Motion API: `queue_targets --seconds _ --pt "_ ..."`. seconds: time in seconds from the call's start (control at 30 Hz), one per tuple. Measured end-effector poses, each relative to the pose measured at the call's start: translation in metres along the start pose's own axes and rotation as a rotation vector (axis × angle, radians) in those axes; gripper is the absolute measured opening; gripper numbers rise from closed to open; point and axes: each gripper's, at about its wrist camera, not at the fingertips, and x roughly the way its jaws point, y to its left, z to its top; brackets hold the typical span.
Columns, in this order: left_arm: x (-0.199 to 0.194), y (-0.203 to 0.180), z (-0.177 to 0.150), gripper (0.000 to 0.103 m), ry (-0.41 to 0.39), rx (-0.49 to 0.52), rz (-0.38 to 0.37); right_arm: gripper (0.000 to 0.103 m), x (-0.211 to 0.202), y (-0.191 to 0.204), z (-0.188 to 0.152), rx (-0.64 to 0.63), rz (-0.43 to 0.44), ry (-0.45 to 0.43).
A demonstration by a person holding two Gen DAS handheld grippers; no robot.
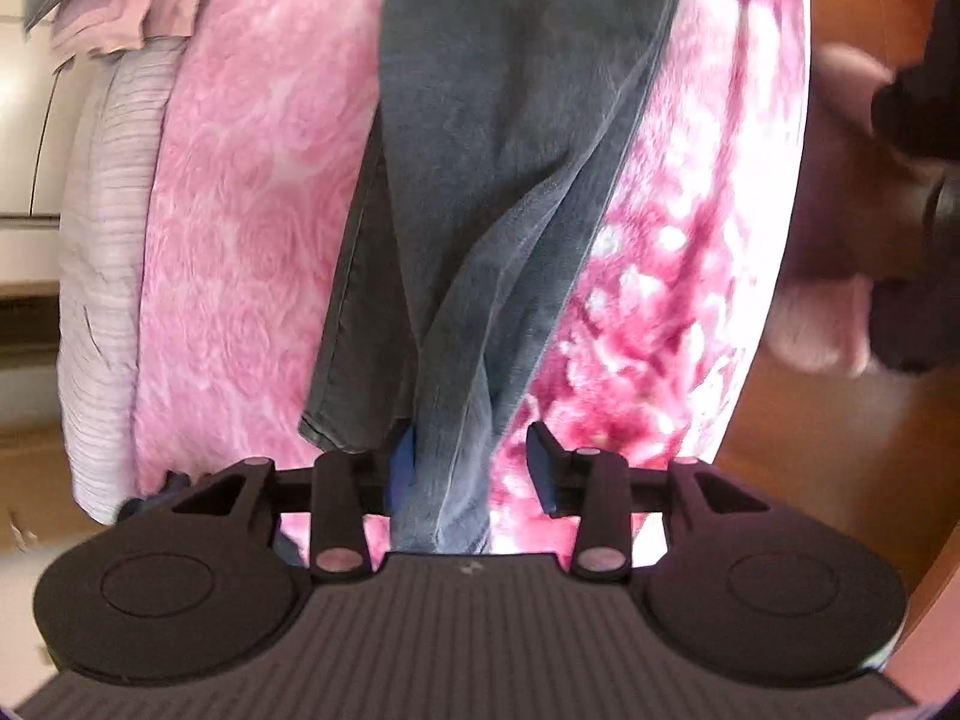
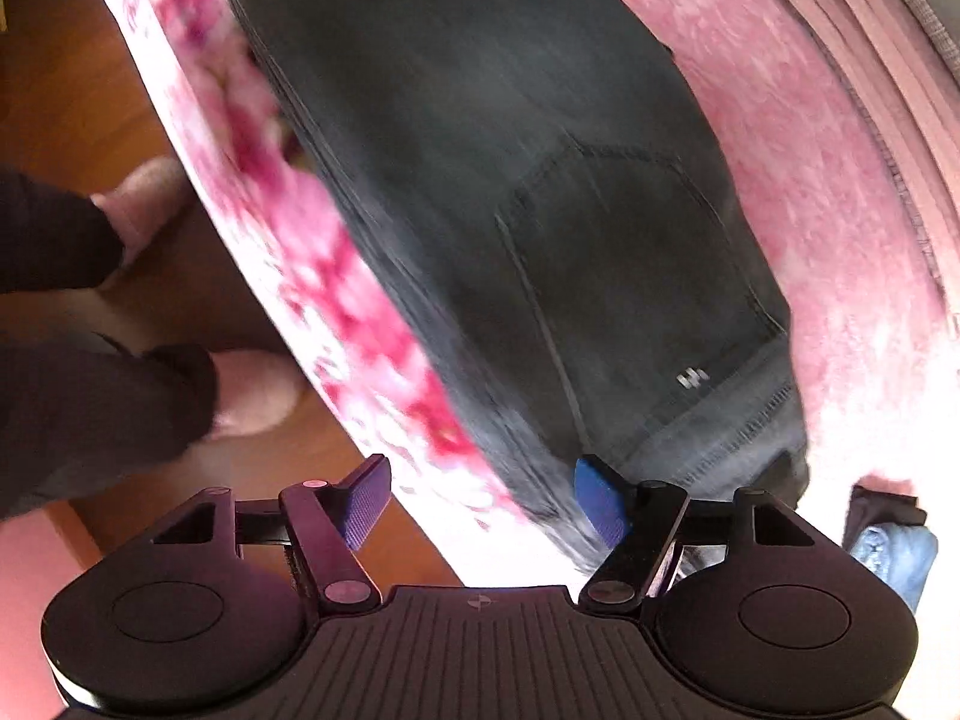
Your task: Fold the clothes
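item: dark grey jeans point(image 2: 540, 210), lying along the bed's point(image 1: 240, 240) front edge. denim likely heavy, limp, grippy; best taken at waistband or hem. left tongs point(image 1: 474, 468) part-spread around a fold, no pinch; right tongs point(image 2: 483, 501) spread, empty.

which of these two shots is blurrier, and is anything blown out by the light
Right wrist view is blurrier: the dark jeans streak diagonally, and the pink blanket washes out to white near the right gripper. Left wrist view is sharper at centre, smeared toward its right edge, with fisheye bending throughout.
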Motion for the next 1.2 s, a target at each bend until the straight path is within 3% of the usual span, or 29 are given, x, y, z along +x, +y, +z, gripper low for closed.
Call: queue_targets --seconds 0.23,0.33,0.47,0.53,0.57,0.63,0.67,0.7,0.73,0.9,0.93,1.0,1.1,1.2 --pt "-0.023 0.027 -0.056 0.040 -0.035 -0.264 -0.042 0.071 -0.024 0.038 0.106 0.033 0.043 -0.145" --pt "-0.020 0.030 -0.075 0.053 -0.071 -0.342 -0.018 0.071 -0.023 0.056 0.161 0.013 0.061 -0.196" --pt "-0.004 0.027 -0.083 0.064 -0.142 -0.271 0.060 0.071 -0.019 0.072 0.221 -0.002 0.087 -0.233" --pt "0.008 0.031 -0.084 0.064 -0.185 -0.247 0.067 0.071 -0.017 0.078 0.246 -0.018 0.097 -0.241" --pt "0.013 0.035 -0.082 0.062 -0.201 -0.239 0.051 0.071 -0.016 0.080 0.254 -0.025 0.100 -0.241" --pt "0.022 0.041 -0.080 0.040 -0.230 -0.213 0.023 0.071 -0.013 0.087 0.271 -0.040 0.104 -0.236" --pt "0.026 0.044 -0.078 0.017 -0.237 -0.179 0.014 0.071 -0.012 0.088 0.277 -0.044 0.106 -0.231" --pt "0.030 0.046 -0.076 0.012 -0.245 -0.144 0.004 0.071 -0.010 0.090 0.282 -0.047 0.108 -0.226" --pt "0.032 0.049 -0.075 0.011 -0.258 -0.110 0.027 0.071 -0.009 0.091 0.287 -0.044 0.107 -0.221" --pt "0.017 0.068 -0.083 0.008 -0.387 -0.017 0.456 0.071 -0.012 0.090 0.300 0.003 0.097 -0.216" --pt "0.016 0.067 -0.085 0.009 -0.401 -0.013 0.497 0.071 -0.013 0.089 0.301 0.024 0.096 -0.218" --pt "0.026 0.057 -0.086 0.010 -0.362 0.008 0.461 0.071 -0.012 0.087 0.303 0.062 0.101 -0.216" --pt "0.058 0.032 -0.088 0.018 -0.193 0.098 0.251 0.071 -0.008 0.088 0.303 0.096 0.126 -0.191" --pt "0.067 0.025 -0.095 0.018 -0.140 0.022 0.136 0.071 -0.007 0.094 0.302 0.086 0.134 -0.180"
